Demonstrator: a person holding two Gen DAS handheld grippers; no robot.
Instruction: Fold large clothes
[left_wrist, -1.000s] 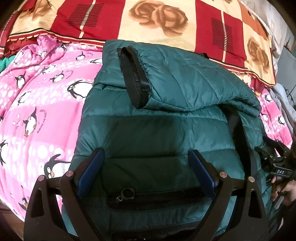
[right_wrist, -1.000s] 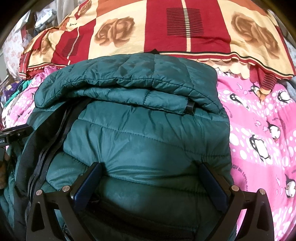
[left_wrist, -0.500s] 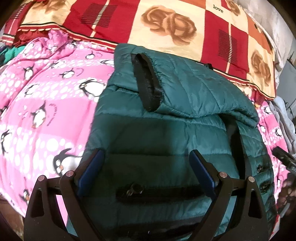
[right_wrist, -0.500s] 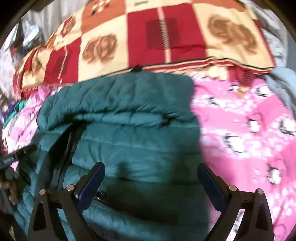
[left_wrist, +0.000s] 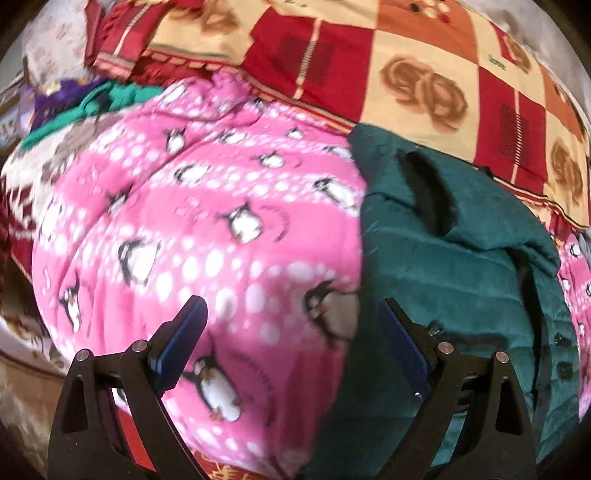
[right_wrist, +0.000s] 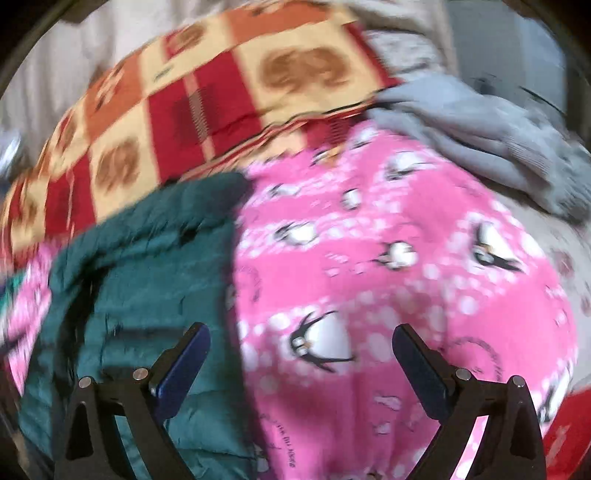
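Pink penguin-print blanket (left_wrist: 207, 236) covers the bed, with a red-and-cream checked blanket (left_wrist: 424, 66) behind it. On the pink one lies the folded teal puffer jacket (left_wrist: 454, 273). Both the left tongs (left_wrist: 291, 339) and right tongs (right_wrist: 301, 354) hover spread apart, holding nothing.

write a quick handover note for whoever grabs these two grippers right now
Left gripper: open, holding nothing, over the pink penguin-print fleece blanket.
Right gripper: open, holding nothing, over the same blanket.
The dark green quilted puffer jacket lies on the blanket between the two grippers, in front of the red and cream rose-patterned blanket.
Done: a sleeve with a black cuff is folded across the jacket's top.
Left: probably fold the body over and tidy it; both views are blurred, so check first.
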